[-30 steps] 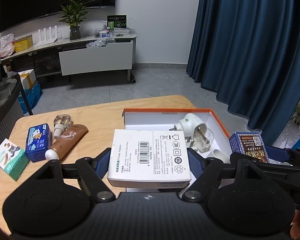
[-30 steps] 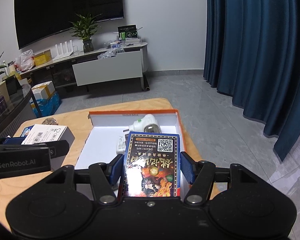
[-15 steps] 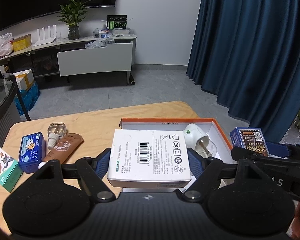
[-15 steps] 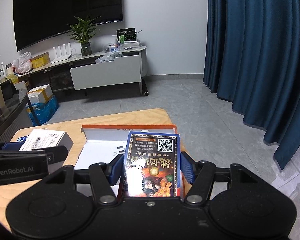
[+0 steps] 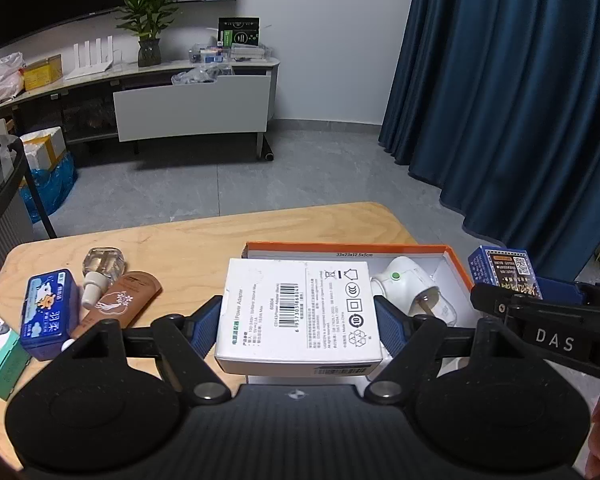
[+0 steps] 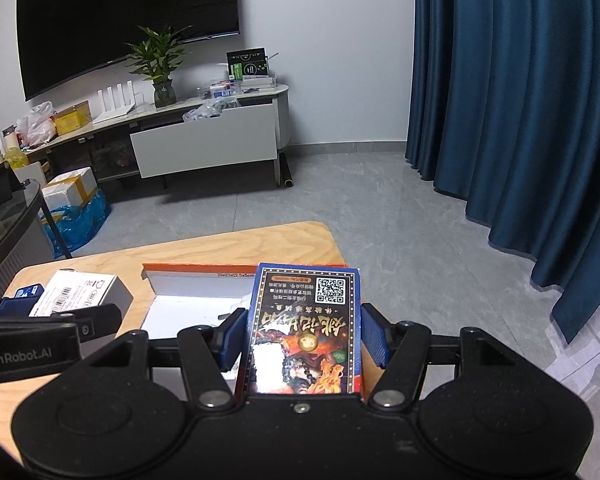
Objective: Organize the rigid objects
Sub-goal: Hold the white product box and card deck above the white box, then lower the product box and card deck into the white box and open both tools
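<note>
Both jaws were clamped, left gripper (image 5: 299,318) on the white cardboard adapter box (image 5: 300,312), right gripper (image 6: 302,334) on the glossy blue card box (image 6: 306,320), which could've slipped out.

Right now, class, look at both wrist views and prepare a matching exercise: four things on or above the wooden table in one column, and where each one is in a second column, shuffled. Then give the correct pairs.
Things
1. white cardboard power adapter box
2. dark blue printed card box with a QR code
3. white plastic plug-in device with a green dot
4. brown squeeze tube

Places
A. lying on the wooden table, outside the tray
B. between the left gripper pads
C. inside the orange-rimmed white tray
D. between the right gripper pads

Pairs: 1-B, 2-D, 3-C, 4-A
</note>
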